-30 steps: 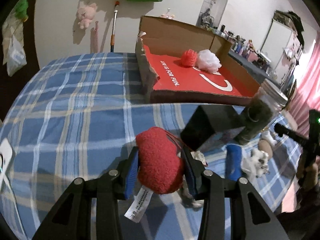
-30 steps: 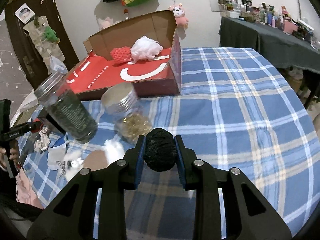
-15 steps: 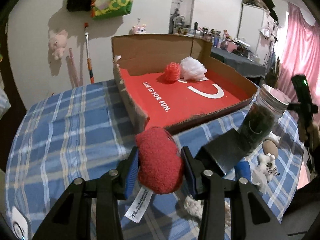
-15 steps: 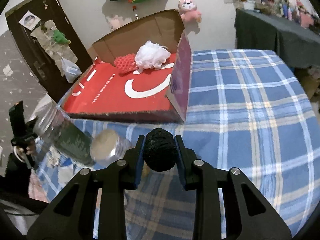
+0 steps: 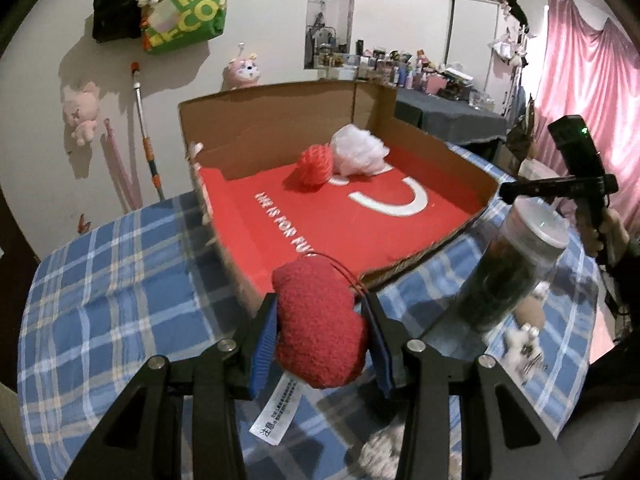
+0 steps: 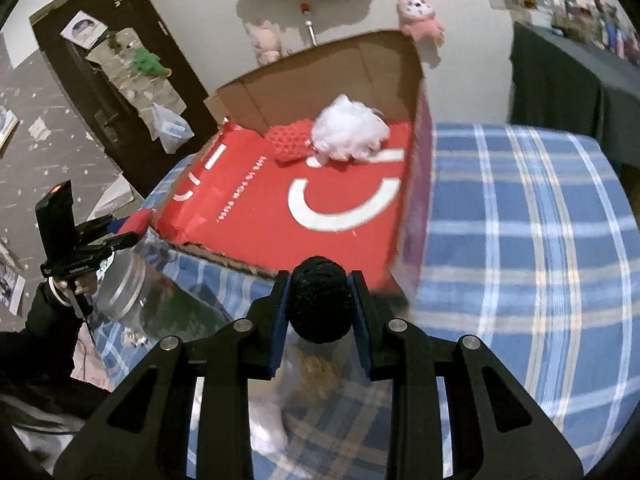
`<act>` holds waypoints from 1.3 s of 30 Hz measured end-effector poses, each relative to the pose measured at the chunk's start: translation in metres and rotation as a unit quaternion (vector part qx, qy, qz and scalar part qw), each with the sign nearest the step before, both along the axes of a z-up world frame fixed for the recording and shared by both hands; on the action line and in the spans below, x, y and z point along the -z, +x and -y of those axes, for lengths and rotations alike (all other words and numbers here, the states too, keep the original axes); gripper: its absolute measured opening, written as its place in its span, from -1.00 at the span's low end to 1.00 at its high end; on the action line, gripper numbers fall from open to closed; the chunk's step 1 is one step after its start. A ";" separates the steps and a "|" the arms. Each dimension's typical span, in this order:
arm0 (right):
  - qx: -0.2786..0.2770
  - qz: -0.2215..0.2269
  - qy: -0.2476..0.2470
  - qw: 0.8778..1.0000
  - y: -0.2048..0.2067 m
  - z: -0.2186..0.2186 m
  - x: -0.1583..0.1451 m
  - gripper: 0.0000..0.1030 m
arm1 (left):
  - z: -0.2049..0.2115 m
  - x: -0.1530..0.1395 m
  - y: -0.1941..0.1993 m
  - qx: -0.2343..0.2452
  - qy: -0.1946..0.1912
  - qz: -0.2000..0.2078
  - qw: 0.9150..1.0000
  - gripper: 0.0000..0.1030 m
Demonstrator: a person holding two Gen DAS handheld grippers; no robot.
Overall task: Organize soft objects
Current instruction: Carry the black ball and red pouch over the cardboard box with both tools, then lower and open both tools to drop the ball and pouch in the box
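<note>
Both grippers have advanced to the cardboard box (image 5: 440,152) near edge within the last second. Left gripper (image 5: 320,336) clamps red plush (image 5: 318,330); right gripper (image 6: 318,300) clamps black yarn ball (image 6: 318,300). Drop-off likely next, beside the red ball (image 5: 316,164) and white puff (image 5: 358,152) at the box's far end.

Black angular gripper (image 5: 320,336) arms — blue finger pads (image 5: 262,340), silver screws, dark sleeve.

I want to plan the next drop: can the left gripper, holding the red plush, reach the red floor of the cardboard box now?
Probably yes: the left gripper faces the cardboard box over its low front edge; only the jar stands aside.
</note>
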State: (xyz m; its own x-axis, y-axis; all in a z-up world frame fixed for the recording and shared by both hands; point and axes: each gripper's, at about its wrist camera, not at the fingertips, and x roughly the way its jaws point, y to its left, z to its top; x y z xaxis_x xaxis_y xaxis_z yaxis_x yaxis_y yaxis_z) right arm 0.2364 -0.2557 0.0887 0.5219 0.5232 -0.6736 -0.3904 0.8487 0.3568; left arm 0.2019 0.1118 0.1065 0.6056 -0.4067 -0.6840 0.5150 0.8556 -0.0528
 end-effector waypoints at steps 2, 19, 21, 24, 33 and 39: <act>-0.004 0.009 -0.007 1.000 0.007 -0.010 -0.006 -0.47 | 0.007 -0.006 0.005 0.004 -0.003 0.006 1.000 -0.14; -0.008 -0.014 -0.232 0.973 0.089 -0.096 0.021 -0.47 | 0.068 0.014 0.090 -0.077 0.060 -0.062 0.993 -0.12; -0.009 -0.024 -0.249 0.968 0.095 -0.098 0.027 -0.47 | 0.068 0.020 0.095 -0.082 0.064 -0.071 0.992 -0.12; -0.009 -0.035 -0.269 0.963 0.101 -0.099 0.034 -0.47 | 0.069 0.027 0.102 -0.087 0.070 -0.086 0.990 -0.11; -0.018 -0.056 -0.294 0.954 0.106 -0.099 0.046 -0.47 | 0.074 0.043 0.112 -0.083 0.084 -0.119 0.986 -0.08; -0.019 -0.055 -0.303 0.951 0.105 -0.099 0.051 -0.46 | 0.075 0.050 0.114 -0.084 0.090 -0.127 0.984 -0.04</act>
State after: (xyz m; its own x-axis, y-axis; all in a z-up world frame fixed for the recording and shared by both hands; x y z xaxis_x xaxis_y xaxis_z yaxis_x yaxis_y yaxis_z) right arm 0.3411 -0.1564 0.0377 0.4187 0.0371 -0.9073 -0.4127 0.8978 -0.1537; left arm 0.3159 0.0371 0.0560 0.4544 -0.1742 -0.8736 0.3556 0.9346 -0.0014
